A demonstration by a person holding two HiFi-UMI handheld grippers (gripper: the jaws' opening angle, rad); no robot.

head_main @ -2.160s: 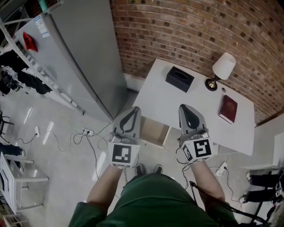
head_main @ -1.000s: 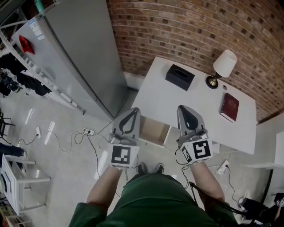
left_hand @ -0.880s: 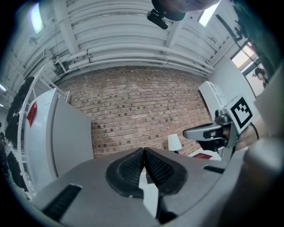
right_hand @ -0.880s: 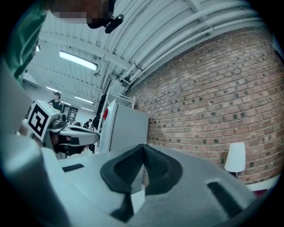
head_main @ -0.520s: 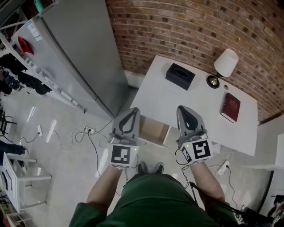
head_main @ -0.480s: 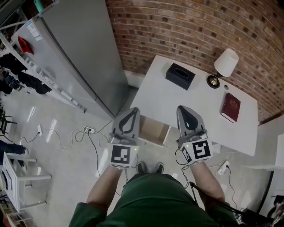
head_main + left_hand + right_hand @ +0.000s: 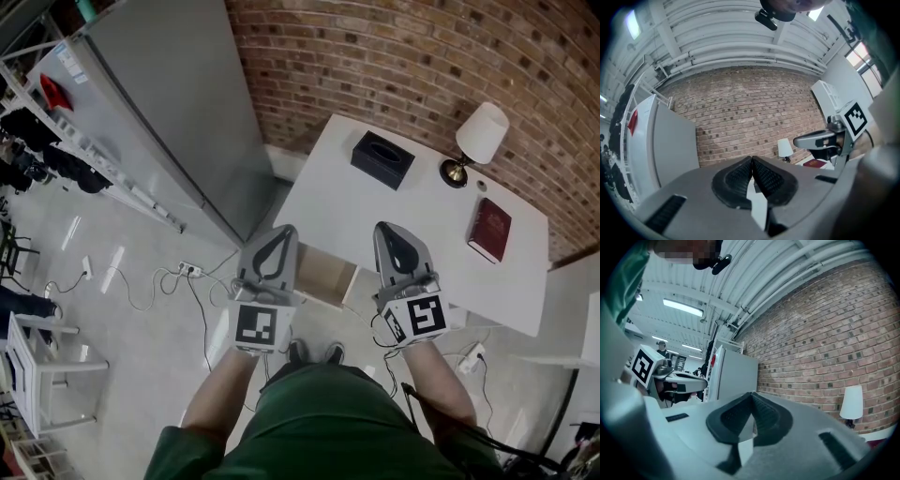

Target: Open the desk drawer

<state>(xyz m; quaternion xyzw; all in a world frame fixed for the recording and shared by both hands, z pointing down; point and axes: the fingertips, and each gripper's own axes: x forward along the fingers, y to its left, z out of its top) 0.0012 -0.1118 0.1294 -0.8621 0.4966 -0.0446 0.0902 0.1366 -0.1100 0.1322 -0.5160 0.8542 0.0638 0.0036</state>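
Wood drawer [image 7: 323, 275] in head view only; L claw [image 7: 752, 160], R claw [image 7: 751, 395] tips together, empty.

Bright, even ceiling strip lighting; sharp head view, gripper views bend heavily at edges.

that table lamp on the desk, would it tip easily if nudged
Probably tippy: the lamp carries a wide white shade above a small dark base. A nudge high up would likely topple it rather than slide it across the smooth white desk. The shade looks easily dented.
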